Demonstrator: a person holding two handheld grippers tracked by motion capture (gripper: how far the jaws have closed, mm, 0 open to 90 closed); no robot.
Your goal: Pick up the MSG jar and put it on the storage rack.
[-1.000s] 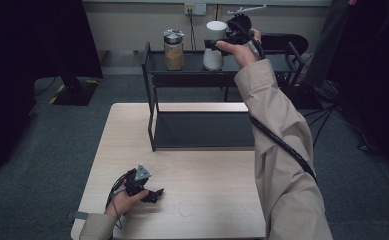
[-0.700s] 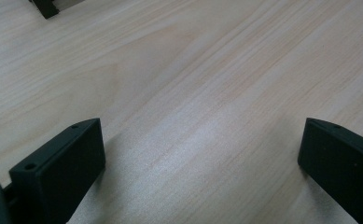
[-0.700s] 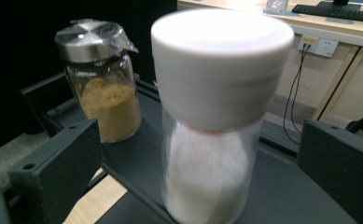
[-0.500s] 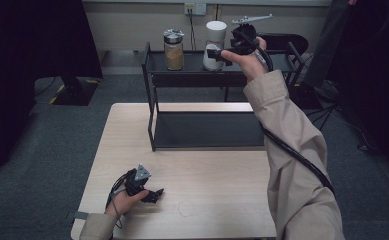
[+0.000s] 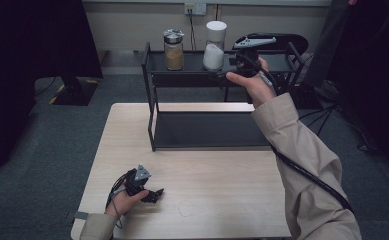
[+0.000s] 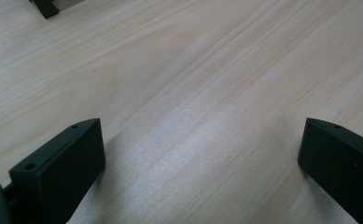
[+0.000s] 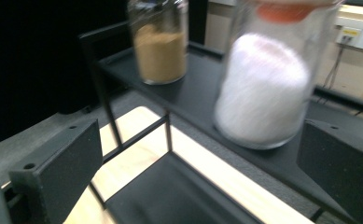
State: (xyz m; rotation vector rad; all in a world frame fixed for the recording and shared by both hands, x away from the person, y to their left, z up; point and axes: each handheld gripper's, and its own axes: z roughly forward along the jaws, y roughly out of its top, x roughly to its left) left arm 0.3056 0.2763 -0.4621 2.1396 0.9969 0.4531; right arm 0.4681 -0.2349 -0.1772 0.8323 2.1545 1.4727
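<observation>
Black fingers point(image 7: 342, 172) of the right gripper point(image 5: 246, 60) stand wide apart beside the white-filled jar point(image 5: 215, 45) on the rack's top shelf point(image 5: 282, 62), so back away level without nudging it, left gripper point(image 5: 144, 187) open on the tabletop point(image 5: 222, 190).

It looks like a lab or office room. Grey carpet point(image 5: 57, 145), a bare wooden table point(image 5: 222, 200) and a wall socket point(image 5: 195, 8) suggest it.
</observation>
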